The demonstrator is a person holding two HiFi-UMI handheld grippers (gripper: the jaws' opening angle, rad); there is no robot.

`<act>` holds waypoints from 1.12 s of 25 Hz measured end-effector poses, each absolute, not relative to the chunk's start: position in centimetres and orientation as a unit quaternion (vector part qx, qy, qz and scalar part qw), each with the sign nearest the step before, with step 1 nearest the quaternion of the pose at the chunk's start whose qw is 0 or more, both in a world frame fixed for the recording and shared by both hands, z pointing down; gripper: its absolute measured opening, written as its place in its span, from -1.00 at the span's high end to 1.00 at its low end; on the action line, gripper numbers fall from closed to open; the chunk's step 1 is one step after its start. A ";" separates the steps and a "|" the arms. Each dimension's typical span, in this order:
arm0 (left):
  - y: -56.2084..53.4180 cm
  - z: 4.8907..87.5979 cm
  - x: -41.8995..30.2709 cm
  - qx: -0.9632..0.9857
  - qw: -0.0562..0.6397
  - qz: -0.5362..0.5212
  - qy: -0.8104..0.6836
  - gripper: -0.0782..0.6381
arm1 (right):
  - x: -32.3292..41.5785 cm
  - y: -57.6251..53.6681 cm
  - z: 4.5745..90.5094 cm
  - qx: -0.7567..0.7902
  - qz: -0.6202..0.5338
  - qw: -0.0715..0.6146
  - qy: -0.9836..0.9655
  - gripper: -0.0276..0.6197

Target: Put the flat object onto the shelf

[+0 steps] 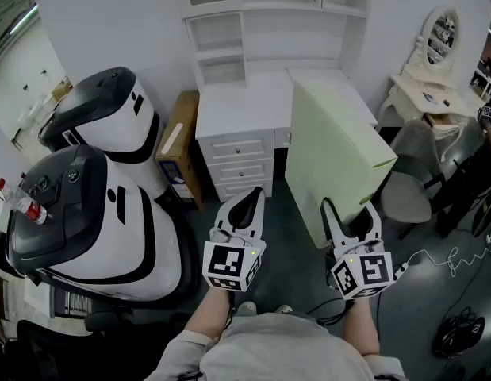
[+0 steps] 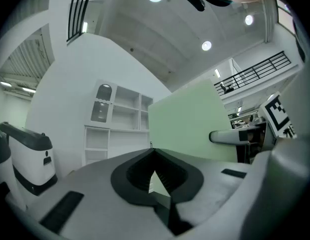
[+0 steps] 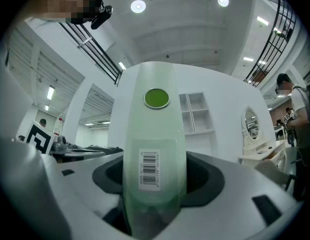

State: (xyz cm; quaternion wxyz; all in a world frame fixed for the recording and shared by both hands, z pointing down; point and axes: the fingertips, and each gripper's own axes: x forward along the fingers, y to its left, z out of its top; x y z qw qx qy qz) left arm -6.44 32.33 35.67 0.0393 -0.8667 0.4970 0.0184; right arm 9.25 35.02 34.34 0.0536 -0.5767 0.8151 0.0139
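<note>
Two grippers show in the head view, held low before the white desk (image 1: 253, 105) and pointing toward it. One pale green board (image 1: 334, 137) stands tilted on edge at the desk's right front. The right gripper (image 1: 350, 209) clamps its near lower edge. The left gripper (image 1: 256, 195) sits before the desk's three drawers (image 1: 243, 163), apart from the board. Two white-and-black machines (image 1: 102, 213) and one cardboard box (image 1: 178, 145) stand left of the desk.

In the left gripper view, its fingers (image 2: 129, 176) are pressed together at the tips with nothing between them. The board rises right of the desk's shelves (image 2: 122, 114).

In the right gripper view, its fingers (image 3: 205, 181) pinch the board's edge, which bears one barcode label (image 3: 149, 170) and one round green sticker (image 3: 156, 98).
</note>
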 end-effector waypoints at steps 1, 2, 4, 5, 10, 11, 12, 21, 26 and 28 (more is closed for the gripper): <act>32.4 35.6 -6.5 -0.867 0.041 0.017 0.496 0.75 | 9.1 35.1 34.3 -0.577 0.014 0.054 0.815 0.04; 32.4 35.6 -6.6 -0.867 0.043 0.015 0.495 0.75 | 8.9 35.1 34.2 -0.577 0.014 0.055 0.815 0.04; 32.4 35.6 -6.7 -0.869 0.044 0.013 0.493 0.75 | 8.7 35.1 34.2 -0.578 0.013 0.056 0.814 0.04; 32.5 35.6 -6.7 -0.869 0.044 0.013 0.492 0.75 | 8.7 35.2 34.2 -0.580 0.012 0.057 0.813 0.04; 32.6 35.9 -6.9 -0.870 0.041 0.010 0.492 0.75 | 8.5 35.1 34.4 -0.582 0.006 0.059 0.811 0.04; 32.6 35.9 -7.0 -0.869 0.040 0.011 0.492 0.75 | 8.5 35.1 34.5 -0.582 0.004 0.060 0.811 0.04; 32.6 35.9 -7.0 -0.869 0.039 0.011 0.493 0.75 | 8.6 35.1 34.5 -0.583 0.003 0.062 0.810 0.04; 31.9 35.7 -6.0 -0.868 0.037 0.016 0.496 0.75 | 9.0 34.8 34.3 -0.573 0.015 0.060 0.817 0.04; 31.2 35.5 -5.0 -0.864 0.037 0.026 0.501 0.75 | 10.3 34.2 34.2 -0.566 0.011 0.072 0.821 0.04; 31.0 35.5 -4.6 -0.862 0.040 0.027 0.505 0.75 | 10.9 33.9 34.2 -0.560 0.007 0.081 0.825 0.04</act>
